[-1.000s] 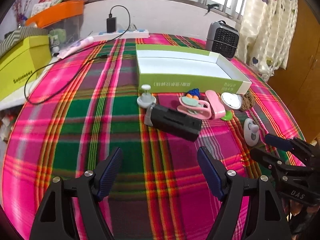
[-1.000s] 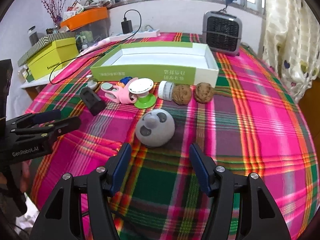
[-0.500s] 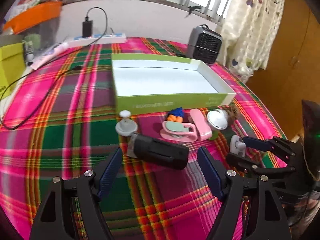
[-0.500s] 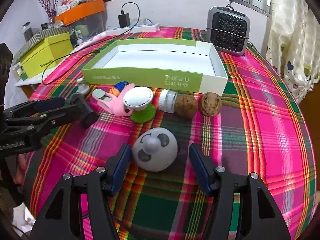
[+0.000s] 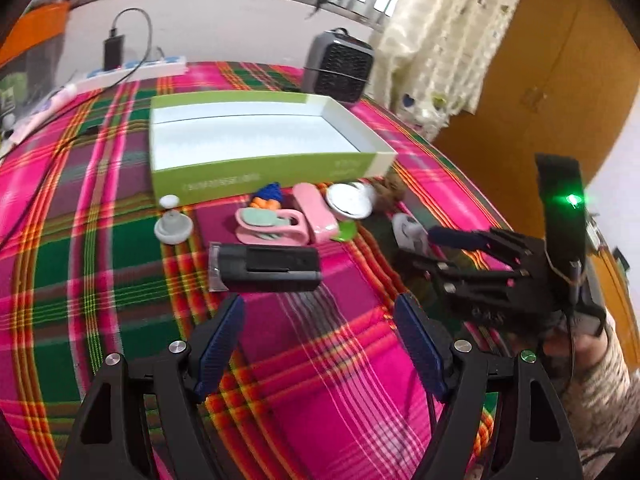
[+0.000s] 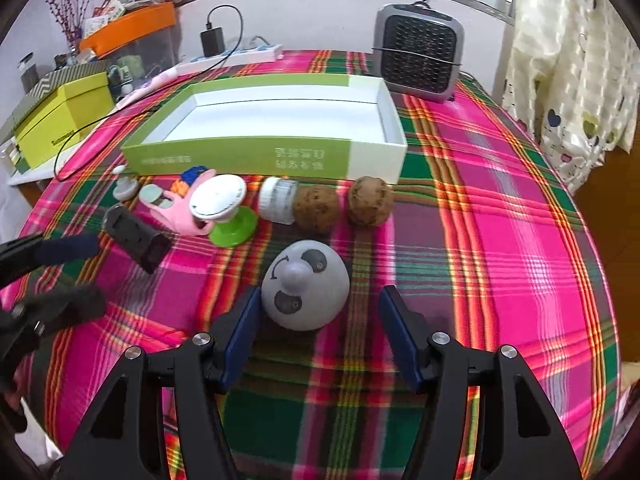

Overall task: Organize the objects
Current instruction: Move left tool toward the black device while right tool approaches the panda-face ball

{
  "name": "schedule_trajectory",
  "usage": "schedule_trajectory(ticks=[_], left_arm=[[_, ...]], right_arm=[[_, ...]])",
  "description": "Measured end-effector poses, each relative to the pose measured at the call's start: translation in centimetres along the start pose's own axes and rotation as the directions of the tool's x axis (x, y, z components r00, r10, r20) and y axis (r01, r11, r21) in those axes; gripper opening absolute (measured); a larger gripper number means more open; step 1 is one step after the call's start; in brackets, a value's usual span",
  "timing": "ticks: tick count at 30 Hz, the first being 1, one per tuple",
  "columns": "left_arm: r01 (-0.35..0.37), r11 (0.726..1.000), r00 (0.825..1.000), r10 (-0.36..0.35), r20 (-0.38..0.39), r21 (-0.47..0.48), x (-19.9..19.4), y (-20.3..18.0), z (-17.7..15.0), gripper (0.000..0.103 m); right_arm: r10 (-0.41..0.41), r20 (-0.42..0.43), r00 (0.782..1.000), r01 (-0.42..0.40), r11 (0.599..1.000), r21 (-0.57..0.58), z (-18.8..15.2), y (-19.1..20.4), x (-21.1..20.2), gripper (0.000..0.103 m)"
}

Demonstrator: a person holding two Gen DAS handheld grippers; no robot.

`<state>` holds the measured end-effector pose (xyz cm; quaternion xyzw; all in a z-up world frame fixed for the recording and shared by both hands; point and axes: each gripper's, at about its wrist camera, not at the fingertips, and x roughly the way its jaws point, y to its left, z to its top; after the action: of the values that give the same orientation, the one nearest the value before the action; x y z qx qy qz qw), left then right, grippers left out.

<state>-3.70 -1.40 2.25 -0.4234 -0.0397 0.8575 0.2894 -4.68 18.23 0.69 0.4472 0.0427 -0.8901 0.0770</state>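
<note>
An empty green-and-white box stands on the plaid cloth. Before it lies a row of small objects: a black rectangular device, a pink clip, a white suction knob, a white disc on a green base, a small white jar and two walnuts. My left gripper is open just short of the black device. My right gripper is open, with a grey dome-shaped toy at its fingertips, untouched.
A grey fan heater stands behind the box at the right. A power strip with charger and cable, a yellow-green box and an orange-lidded bin crowd the far left. Curtain hangs at right.
Both grippers moved forward toward the row of objects. The left one closed in on the black device, and the grey toy now lies between the right gripper's fingertips.
</note>
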Motion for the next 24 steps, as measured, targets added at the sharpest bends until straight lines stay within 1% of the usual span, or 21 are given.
schedule_trajectory(ticks=[3,7,9,14,18,24], left_arm=[[-0.082,0.996,0.996,0.081,0.023,0.039,-0.4,0.3,0.7,0.076],[-0.105,0.989,0.994,0.102,0.032,0.104,-0.2,1.0,2.3,0.076],[-0.126,0.984,0.992,0.125,0.015,0.122,0.3,1.3,3.0,0.076],[-0.041,0.986,0.999,0.045,-0.021,0.159,1.5,1.3,4.1,0.076],[-0.027,0.985,0.999,0.031,-0.024,0.168,1.9,1.1,3.7,0.076],[0.029,0.989,0.999,-0.025,-0.026,0.147,0.9,0.7,2.9,0.076]], right_arm=[[-0.004,-0.001,1.000,0.004,1.000,0.004,0.0,-0.1,0.0,0.061],[-0.003,0.013,1.000,0.003,1.000,0.004,-0.2,0.0,-0.1,0.061],[-0.004,0.013,1.000,0.004,1.000,0.013,-0.1,0.0,0.0,0.061],[-0.007,0.016,1.000,0.007,1.000,0.012,-0.1,0.0,0.0,0.061],[-0.005,0.020,1.000,0.005,1.000,0.001,0.1,0.1,0.2,0.061],[-0.008,0.018,1.000,0.008,1.000,-0.002,0.2,0.1,0.3,0.061]])
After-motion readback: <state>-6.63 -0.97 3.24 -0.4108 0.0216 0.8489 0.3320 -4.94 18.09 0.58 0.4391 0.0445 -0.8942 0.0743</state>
